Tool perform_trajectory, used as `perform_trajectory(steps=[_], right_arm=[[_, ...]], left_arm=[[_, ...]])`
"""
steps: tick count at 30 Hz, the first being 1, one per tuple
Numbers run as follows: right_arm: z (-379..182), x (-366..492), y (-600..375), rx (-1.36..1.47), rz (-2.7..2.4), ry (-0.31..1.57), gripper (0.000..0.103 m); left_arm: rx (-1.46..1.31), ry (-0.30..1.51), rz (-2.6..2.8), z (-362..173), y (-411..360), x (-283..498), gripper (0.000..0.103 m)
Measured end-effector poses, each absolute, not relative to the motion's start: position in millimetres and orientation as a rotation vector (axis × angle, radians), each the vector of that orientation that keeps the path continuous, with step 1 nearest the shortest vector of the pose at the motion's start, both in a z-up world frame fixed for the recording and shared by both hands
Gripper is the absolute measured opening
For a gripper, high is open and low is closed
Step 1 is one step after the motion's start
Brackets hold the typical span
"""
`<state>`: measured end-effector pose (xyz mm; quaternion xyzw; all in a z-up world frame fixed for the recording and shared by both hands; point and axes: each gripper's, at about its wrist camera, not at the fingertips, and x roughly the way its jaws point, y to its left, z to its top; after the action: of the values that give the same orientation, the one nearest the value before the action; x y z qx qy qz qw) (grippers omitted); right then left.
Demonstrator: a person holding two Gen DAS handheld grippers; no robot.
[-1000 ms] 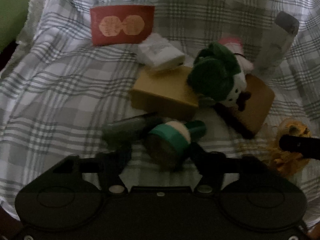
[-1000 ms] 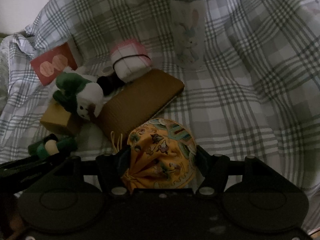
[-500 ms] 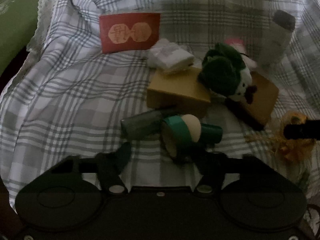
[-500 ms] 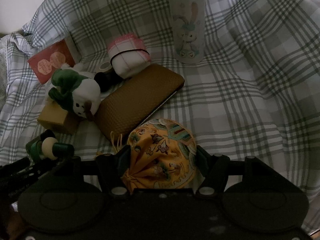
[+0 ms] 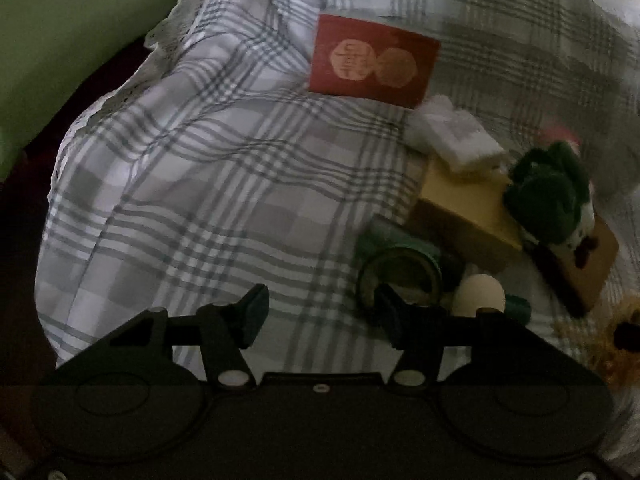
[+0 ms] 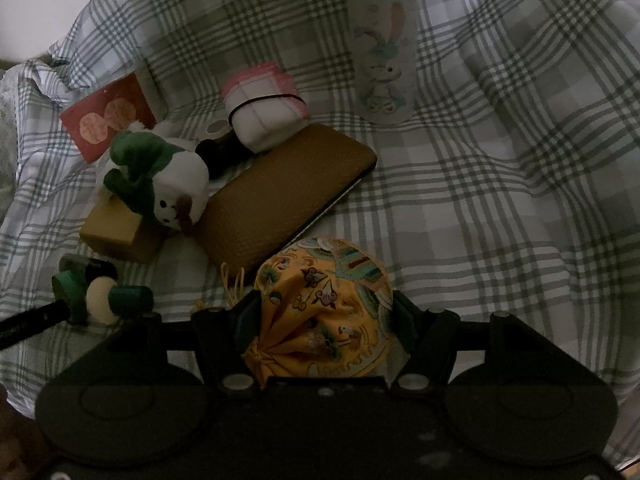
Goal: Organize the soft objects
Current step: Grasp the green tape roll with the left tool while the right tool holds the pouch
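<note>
My right gripper is shut on a yellow patterned drawstring pouch, which rests low over the plaid cloth. A snowman plush with a green hat leans on a tan box beside a brown woven case. My left gripper stands open over bare plaid cloth with nothing between its fingers. Its right fingertip overlaps the rim of a green tape roll. A green toy with a cream ball lies just right of the roll.
A red envelope lies at the back, with a white tissue pack near it. A pink-edged folded cloth and a bunny-print bottle stand further back. A green cushion borders the cloth's left edge.
The left gripper has slid left, so the green toy that lay between its fingers now sits at its right finger, and its jaws have narrowed a little. The right gripper and pouch have not moved.
</note>
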<state>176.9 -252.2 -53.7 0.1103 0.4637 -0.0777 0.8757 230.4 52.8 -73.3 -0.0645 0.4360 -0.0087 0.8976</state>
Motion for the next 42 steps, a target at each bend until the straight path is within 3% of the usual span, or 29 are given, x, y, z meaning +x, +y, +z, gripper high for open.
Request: perform_trajectory(steps=[2,4,7,10,18,34,36,39,42], right_arm=[[-52.7,176.0,-252.0,0.235,-0.155,0.966,0.066],[-52.1,175.4,-251.2,0.232,-0.151,0.966,0.066],[-52.5,175.2,-249.2,0.225,-0.149,0.965,0.066],[-53.6,175.8,-249.2,0.224,-0.149,0.969,0.066],[-54.2,176.5,-249.5,0.226,-0.145,0.972,0.066],[-55.7,179.8,-248.9,0.231,-0.141,0.974,0.066],[-55.6,179.4,-248.8,0.233,-0.14,0.974,0.066],[-55.7,179.3,-248.6,0.231,-0.14,0.974,0.066],[-55.5,178.7,-249.1,0.234,-0.136,0.974,0.066]], left_arm=[[-0.137,0.897,-0.031,-70.7,51.7,229.1,0.059],[-0.112,0.886,-0.045,-68.4,46.4,223.3,0.068],[-0.068,0.865,-0.081,-65.3,35.7,216.3,0.07],[-0.035,0.854,-0.121,-63.6,23.2,213.3,0.082],[0.147,0.774,-0.093,-72.2,-3.3,217.1,0.083],[0.239,0.765,-0.091,-84.2,-16.8,218.4,0.076],[0.232,0.763,-0.084,-83.9,-16.9,223.8,0.071],[0.174,0.827,-0.098,-88.7,-11.8,234.7,0.05],[0.096,0.859,-0.098,-88.7,-4.4,236.5,0.048]])
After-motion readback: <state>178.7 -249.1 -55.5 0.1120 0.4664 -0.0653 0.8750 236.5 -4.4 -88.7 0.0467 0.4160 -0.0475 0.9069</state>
